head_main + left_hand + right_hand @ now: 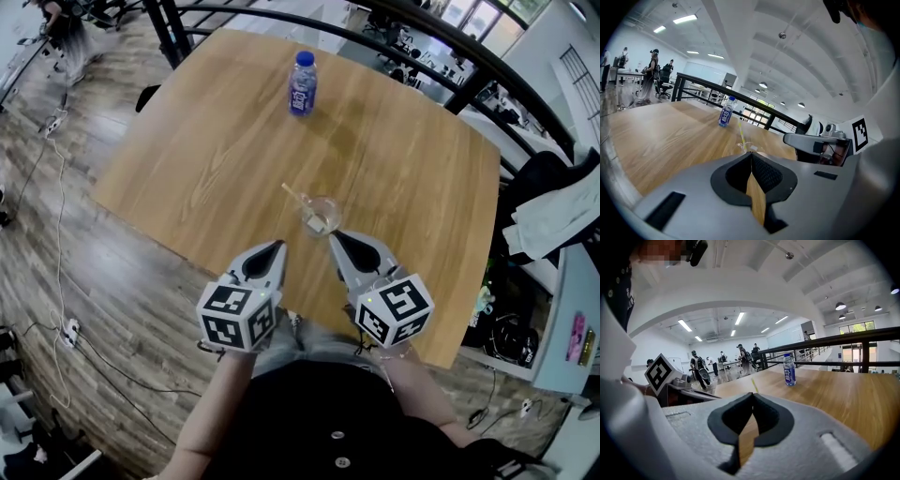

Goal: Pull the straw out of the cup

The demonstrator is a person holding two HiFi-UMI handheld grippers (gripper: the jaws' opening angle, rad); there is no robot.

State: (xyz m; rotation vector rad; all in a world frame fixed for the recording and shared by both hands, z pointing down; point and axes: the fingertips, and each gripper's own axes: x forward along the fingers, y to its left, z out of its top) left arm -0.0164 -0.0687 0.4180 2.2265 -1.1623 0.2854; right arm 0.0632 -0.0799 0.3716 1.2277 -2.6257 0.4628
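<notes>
Straw (294,196) is leaning in the cup (322,217) while left tool (277,245) and right tool (334,235) are hovering closed, empty, so one should be opening first.

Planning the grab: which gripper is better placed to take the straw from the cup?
Probably left: the straw leans from the cup toward the left gripper. The right gripper sits right beside the cup, better for steadying it. Both are shut.
</notes>
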